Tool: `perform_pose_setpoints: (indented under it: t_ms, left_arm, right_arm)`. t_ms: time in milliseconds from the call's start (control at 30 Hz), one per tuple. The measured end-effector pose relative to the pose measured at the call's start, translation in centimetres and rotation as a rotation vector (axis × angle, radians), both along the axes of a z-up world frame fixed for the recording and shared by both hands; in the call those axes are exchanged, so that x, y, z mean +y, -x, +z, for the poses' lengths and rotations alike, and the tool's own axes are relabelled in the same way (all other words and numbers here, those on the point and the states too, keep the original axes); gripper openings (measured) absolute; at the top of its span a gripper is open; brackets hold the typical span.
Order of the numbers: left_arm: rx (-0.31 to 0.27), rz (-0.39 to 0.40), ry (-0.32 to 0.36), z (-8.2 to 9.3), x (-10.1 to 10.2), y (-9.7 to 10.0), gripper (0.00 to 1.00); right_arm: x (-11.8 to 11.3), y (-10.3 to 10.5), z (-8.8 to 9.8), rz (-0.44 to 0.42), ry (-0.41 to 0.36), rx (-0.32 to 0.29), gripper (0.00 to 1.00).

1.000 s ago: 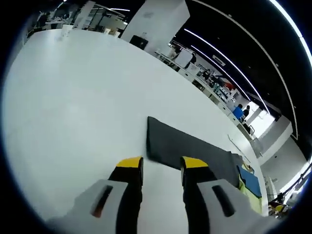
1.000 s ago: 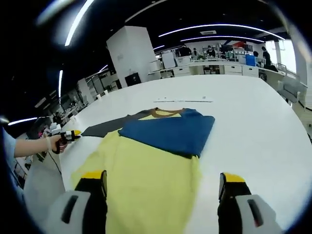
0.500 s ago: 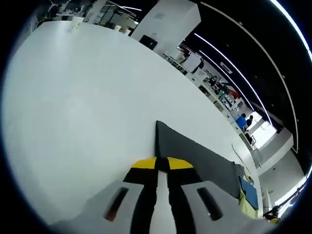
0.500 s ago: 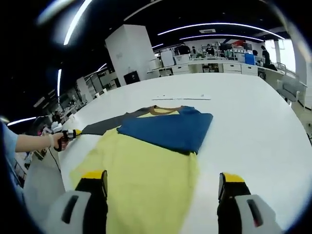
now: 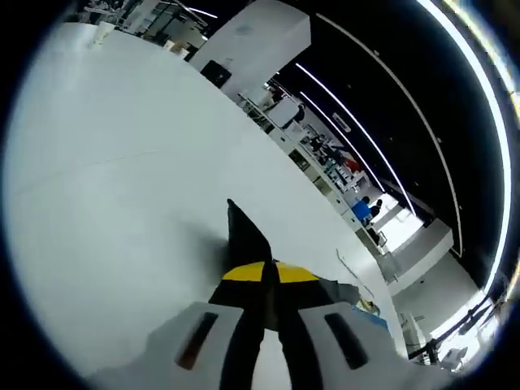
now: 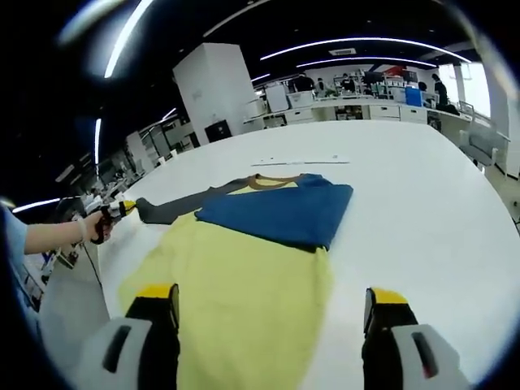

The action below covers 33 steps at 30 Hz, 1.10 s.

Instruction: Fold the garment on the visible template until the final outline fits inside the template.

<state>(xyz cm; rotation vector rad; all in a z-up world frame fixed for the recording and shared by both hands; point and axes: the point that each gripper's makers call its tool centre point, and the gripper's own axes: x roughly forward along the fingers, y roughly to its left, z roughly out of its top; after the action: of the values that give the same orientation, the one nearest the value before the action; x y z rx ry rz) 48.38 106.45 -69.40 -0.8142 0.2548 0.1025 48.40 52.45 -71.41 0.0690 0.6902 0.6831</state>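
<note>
My left tongs (image 5: 262, 276) pinch the grey sleeve (image 6: 175, 208) to fold it inward; my right tongs (image 6: 272, 301) hover wide over the shirt (image 6: 244, 284).

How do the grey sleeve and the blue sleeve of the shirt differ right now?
The grey sleeve stretches out sideways from the shirt, its end pinched in the left gripper; the blue sleeve lies folded flat across the yellow body, untouched. The right gripper hovers open. Both sleeves join at the brown collar.
</note>
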Motion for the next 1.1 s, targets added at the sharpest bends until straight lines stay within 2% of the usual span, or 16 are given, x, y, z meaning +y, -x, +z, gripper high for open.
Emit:
perform_pose_setpoints:
  t_ms: [267, 567, 700, 933, 1100]
  left_arm:
    - [-0.078, -0.087, 0.019, 3.6, -5.0, -3.3, 0.00]
    - [-0.116, -0.159, 0.062, 5.2, -8.9, -6.1, 0.00]
    - [-0.131, -0.196, 0.055, 6.0, -10.9, -7.2, 0.00]
    - [-0.147, -0.281, 0.072, 7.1, -15.8, -9.9, 0.00]
    - [-0.134, -0.338, 0.078, 7.1, -19.6, -11.4, 0.00]
  right_arm:
    - [-0.1, 0.3, 0.3, -0.006, -0.023, -0.006, 0.95]
    - [-1.4, 0.5, 0.2, -0.052, -0.056, 0.001, 0.95]
    - [-1.6, 0.7, 0.0, -0.062, -0.067, 0.002, 0.95]
    - [-2.3, 0.9, -0.2, -0.086, -0.089, 0.006, 0.94]
    - [-3.0, 1.0, -0.2, -0.098, -0.100, 0.001, 0.94]
